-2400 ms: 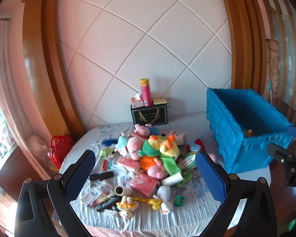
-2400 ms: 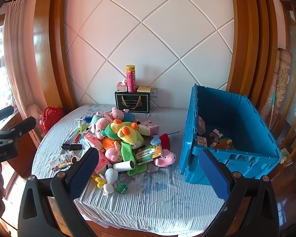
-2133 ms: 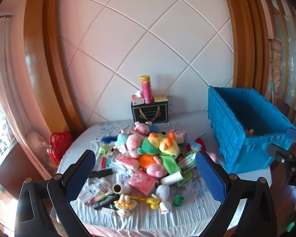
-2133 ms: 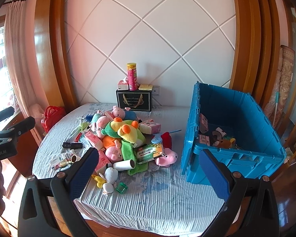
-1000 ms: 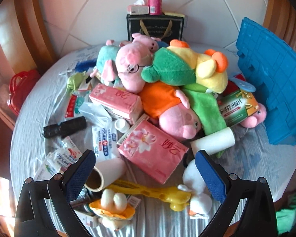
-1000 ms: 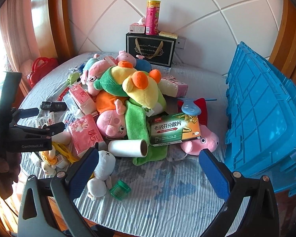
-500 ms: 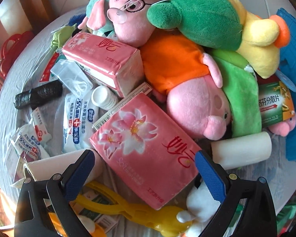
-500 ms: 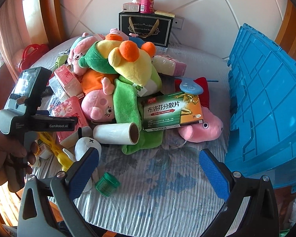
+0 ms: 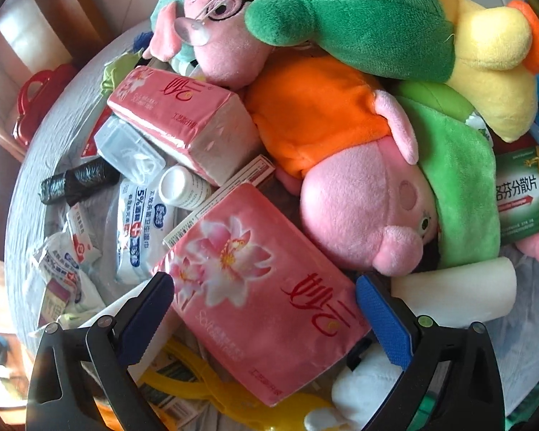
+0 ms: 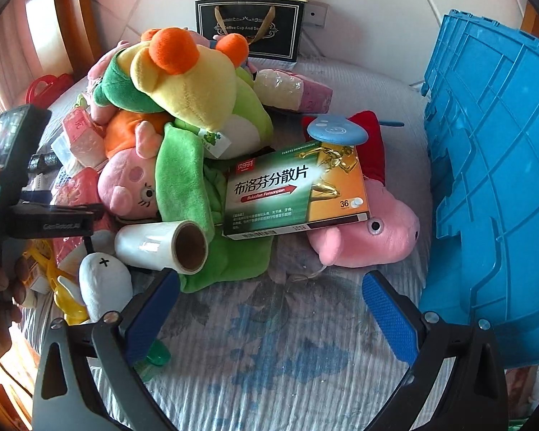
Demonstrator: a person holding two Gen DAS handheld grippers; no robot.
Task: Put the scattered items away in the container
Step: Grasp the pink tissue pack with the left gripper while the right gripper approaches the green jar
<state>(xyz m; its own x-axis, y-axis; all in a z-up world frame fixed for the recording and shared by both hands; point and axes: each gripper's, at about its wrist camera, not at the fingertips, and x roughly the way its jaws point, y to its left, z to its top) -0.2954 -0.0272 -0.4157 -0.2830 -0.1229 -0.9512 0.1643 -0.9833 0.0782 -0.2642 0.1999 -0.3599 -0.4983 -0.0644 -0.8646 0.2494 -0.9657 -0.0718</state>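
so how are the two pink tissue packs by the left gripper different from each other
The near tissue pack lies flat with its broad flowered face up, between the open left gripper fingers; the far tissue pack rests tilted on its side against the plush pile, apart from the gripper. The near pack shows large lotus flowers; the far one shows mostly red lettering and a clear end. Both are pink, plastic-wrapped, with the same red characters.

Home room — plush toys [image 10: 183, 82], tissue packs [image 9: 262, 287], clothed table [image 10: 269, 359]
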